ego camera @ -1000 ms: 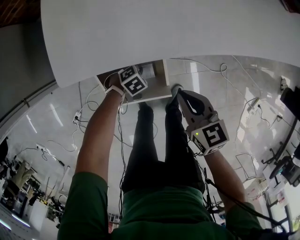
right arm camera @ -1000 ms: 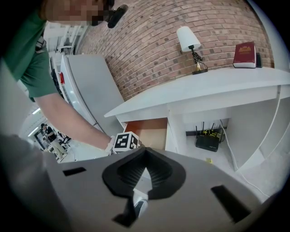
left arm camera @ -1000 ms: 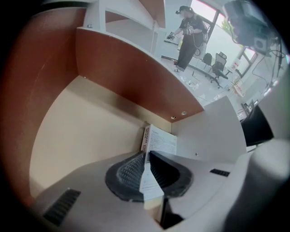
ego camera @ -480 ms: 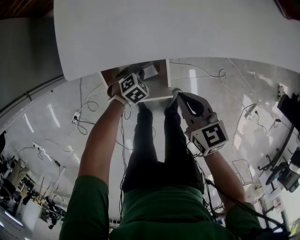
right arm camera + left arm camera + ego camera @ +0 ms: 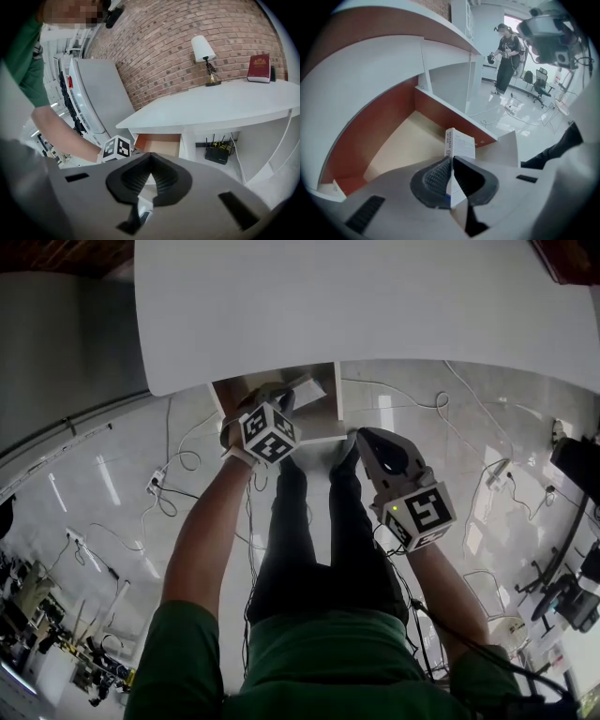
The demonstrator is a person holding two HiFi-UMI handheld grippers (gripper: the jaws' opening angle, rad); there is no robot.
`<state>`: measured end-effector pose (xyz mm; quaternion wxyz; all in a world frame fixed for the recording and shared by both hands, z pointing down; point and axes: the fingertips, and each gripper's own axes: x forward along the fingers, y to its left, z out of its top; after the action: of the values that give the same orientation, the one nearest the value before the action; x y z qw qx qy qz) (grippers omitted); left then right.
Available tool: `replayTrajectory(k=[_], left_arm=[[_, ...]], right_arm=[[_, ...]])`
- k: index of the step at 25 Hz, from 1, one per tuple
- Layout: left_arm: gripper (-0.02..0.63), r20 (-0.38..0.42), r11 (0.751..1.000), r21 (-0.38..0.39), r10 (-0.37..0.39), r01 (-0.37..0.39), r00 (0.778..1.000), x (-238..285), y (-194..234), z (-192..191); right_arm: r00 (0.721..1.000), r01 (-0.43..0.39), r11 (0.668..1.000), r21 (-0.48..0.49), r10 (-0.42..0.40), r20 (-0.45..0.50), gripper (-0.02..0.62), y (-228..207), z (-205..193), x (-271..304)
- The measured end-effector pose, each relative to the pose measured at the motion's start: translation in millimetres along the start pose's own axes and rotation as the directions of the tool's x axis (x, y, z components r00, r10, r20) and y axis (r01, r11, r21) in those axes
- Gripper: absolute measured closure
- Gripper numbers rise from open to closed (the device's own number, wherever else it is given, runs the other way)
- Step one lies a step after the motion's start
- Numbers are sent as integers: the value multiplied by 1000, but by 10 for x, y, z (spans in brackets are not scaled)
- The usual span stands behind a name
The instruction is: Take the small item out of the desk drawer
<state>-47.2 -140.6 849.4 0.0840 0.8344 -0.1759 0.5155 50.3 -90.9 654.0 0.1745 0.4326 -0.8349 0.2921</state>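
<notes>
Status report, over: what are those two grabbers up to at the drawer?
Left gripper shut on small white box, at the open drawer. Right gripper shut, by drawer front. Nothing blocking.

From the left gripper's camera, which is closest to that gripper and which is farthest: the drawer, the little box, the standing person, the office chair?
1. Little box: pinched in the left gripper's jaws, centre.
2. Drawer: open, just beneath and to the left.
3. Standing person and office chair: both far off, upper right; too close to call.
</notes>
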Motion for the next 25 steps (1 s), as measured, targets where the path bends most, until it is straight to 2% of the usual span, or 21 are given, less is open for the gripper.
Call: replayTrajectory(k=[14, 25], left_arm=[[584, 106, 995, -68, 79, -72, 991, -920, 95, 371], [584, 211, 986, -127, 129, -103, 969, -1737, 108, 802]], right_arm=[[996, 30, 998, -47, -26, 87, 592, 158, 596, -320], [989, 48, 994, -97, -34, 145, 592, 270, 1170, -608]])
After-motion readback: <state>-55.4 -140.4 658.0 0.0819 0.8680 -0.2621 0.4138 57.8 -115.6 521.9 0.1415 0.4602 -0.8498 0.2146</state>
